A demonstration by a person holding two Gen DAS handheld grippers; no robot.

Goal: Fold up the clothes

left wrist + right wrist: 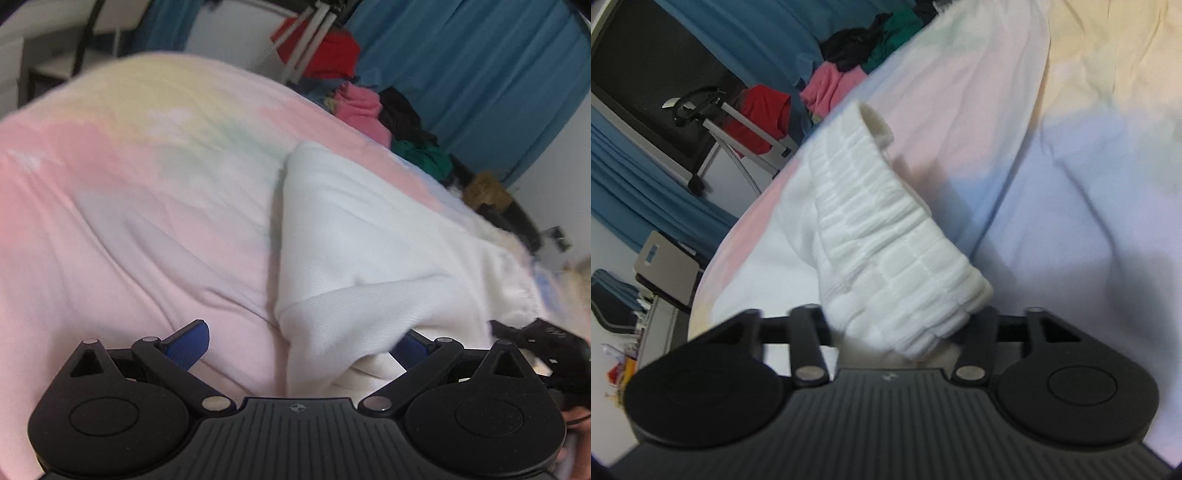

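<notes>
A white garment [369, 236] lies on a pastel tie-dye bedsheet [129, 184]. My left gripper [295, 347] is open, its blue-padded fingers [188, 343] spread wide; a lower corner of the garment lies between them, with the right pad partly under the cloth. My right gripper [897, 328] is shut on the garment's ribbed elastic waistband [886, 240] and holds it lifted off the sheet [1071, 203]; its fingertips are hidden by the cloth. The right gripper also shows at the right edge of the left wrist view [546, 339].
A pile of clothes, pink [362, 107], black, green and red [332, 55], lies at the far bed edge beside a metal rack [306, 40]. Blue curtains [480, 74] hang behind. A rack on wheels [713, 125] and a small table [668, 266] stand beside the bed.
</notes>
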